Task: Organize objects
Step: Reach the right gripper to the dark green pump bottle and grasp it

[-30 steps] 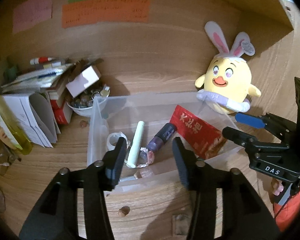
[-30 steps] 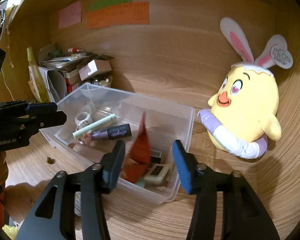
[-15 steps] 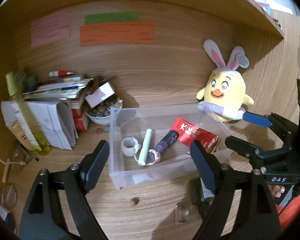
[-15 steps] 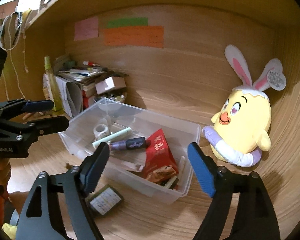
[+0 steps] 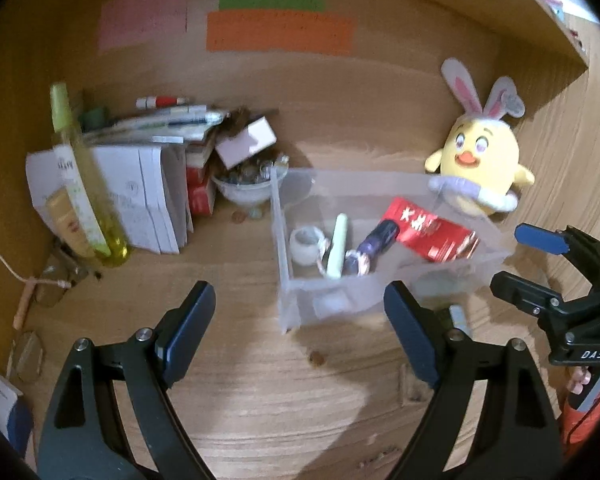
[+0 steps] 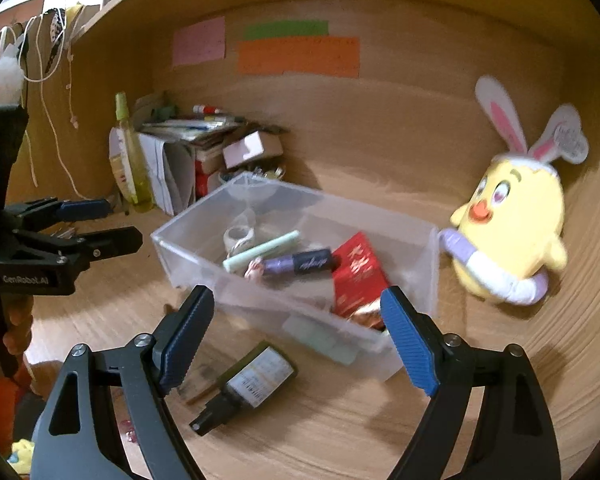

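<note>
On the left, papers (image 5: 140,184) and a yellow bottle (image 5: 80,176) are stacked against the back wall, apparently to leave the surface (image 5: 252,392) free. The left hand-held gripper (image 5: 300,332) is spread wide and empty, its jaws having just been opening; the clear bin (image 6: 188,256) stands just beyond it. The right hand-held gripper (image 6: 296,336), likewise newly opened and empty, is held above a dark bottle (image 6: 248,380) lying outside, just before the bin.
</note>
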{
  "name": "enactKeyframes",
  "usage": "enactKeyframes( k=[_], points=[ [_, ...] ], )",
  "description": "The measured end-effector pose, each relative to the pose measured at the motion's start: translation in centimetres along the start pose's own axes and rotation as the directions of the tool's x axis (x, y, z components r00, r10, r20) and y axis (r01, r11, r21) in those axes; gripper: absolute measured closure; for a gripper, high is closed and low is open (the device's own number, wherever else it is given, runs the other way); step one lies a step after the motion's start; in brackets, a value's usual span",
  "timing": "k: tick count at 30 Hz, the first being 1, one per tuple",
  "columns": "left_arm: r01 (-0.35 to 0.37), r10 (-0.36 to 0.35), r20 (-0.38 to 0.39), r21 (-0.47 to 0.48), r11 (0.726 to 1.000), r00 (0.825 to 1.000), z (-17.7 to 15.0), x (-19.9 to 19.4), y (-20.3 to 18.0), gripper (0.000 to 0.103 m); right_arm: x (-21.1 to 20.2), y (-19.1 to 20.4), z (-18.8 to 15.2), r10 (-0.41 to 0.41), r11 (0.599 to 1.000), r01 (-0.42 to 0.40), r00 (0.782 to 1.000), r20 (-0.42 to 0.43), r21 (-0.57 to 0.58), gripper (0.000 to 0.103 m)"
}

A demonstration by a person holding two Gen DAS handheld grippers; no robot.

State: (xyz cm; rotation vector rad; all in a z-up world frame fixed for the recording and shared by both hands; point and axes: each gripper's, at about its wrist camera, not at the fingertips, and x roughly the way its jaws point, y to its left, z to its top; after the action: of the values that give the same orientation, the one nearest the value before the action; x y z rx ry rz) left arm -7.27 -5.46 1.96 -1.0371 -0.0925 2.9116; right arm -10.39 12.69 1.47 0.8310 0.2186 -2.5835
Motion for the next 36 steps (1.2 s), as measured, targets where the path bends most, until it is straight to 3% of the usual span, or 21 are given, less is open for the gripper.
enactKeyframes(
  k=[3, 7, 11, 19, 23, 25, 26, 32, 34, 36],
  points=[
    [-0.006, 0.006, -0.024, 0.006, 1.000, 1.000, -1.0, 1.0, 0.1, 0.016, 0.6, 0.4, -0.8, 0.015, 1.000, -0.014, 1.000, -0.027, 0.015, 0.020],
    [-0.001, 0.003, -0.074, 0.027, 1.000, 0.997, -2.5, 2.6, -0.2, 0.036, 0.8, 0.8, -2.2, -0.010, 0.999, 0.011, 0.999, -0.031, 0.046, 0.020],
    [0.022, -0.020, -0.125, 0.010, 1.000, 0.992, -3.4, 4.2, 0.0, 0.042, 1.6, 0.9, -3.4, 0.033, 0.994, -0.026, 0.997, -0.065, 0.104, 0.020],
    [0.003, -0.005, -0.172, -0.017, 1.000, 0.985, -4.2, 5.1, 0.5, 0.043, 4.4, 0.5, -4.3, 0.042, 0.990, -0.021, 0.988, -0.147, 0.142, 0.021],
    [-0.013, 0.015, -0.191, 0.015, 1.000, 0.981, -4.4, 5.5, -0.2, 0.045, 4.9, 0.6, -4.6, 0.049, 0.990, -0.026, 0.985, -0.165, 0.137, 0.022],
    [-0.017, 0.024, -0.202, 0.034, 0.999, 0.979, -4.5, 5.7, -0.5, 0.052, 5.2, 1.0, -4.7, 0.039, 0.993, -0.018, 0.983, -0.178, 0.119, 0.027],
    [-0.010, 0.018, -0.214, 0.037, 0.999, 0.977, -4.5, 5.9, -0.6, 0.059, 5.4, 1.3, -4.8, 0.035, 0.994, -0.014, 0.982, -0.185, 0.110, 0.036],
    [0.003, 0.012, -0.242, 0.060, 0.998, 0.970, -4.8, 6.4, -1.0, 0.082, 6.0, 1.9, -5.0, 0.041, 0.997, -0.025, 0.977, -0.209, 0.079, 0.061],
    [-0.006, 0.022, -0.237, 0.069, 0.998, 0.971, -4.9, 6.4, -1.1, 0.092, 6.0, 1.6, -5.0, 0.050, 0.995, -0.031, 0.977, -0.208, 0.093, 0.062],
    [-0.003, 0.020, -0.233, 0.070, 0.998, 0.972, -4.9, 6.3, -1.1, 0.092, 5.9, 1.5, -5.0, 0.058, 0.994, -0.038, 0.979, -0.196, 0.101, 0.062]
  ],
)
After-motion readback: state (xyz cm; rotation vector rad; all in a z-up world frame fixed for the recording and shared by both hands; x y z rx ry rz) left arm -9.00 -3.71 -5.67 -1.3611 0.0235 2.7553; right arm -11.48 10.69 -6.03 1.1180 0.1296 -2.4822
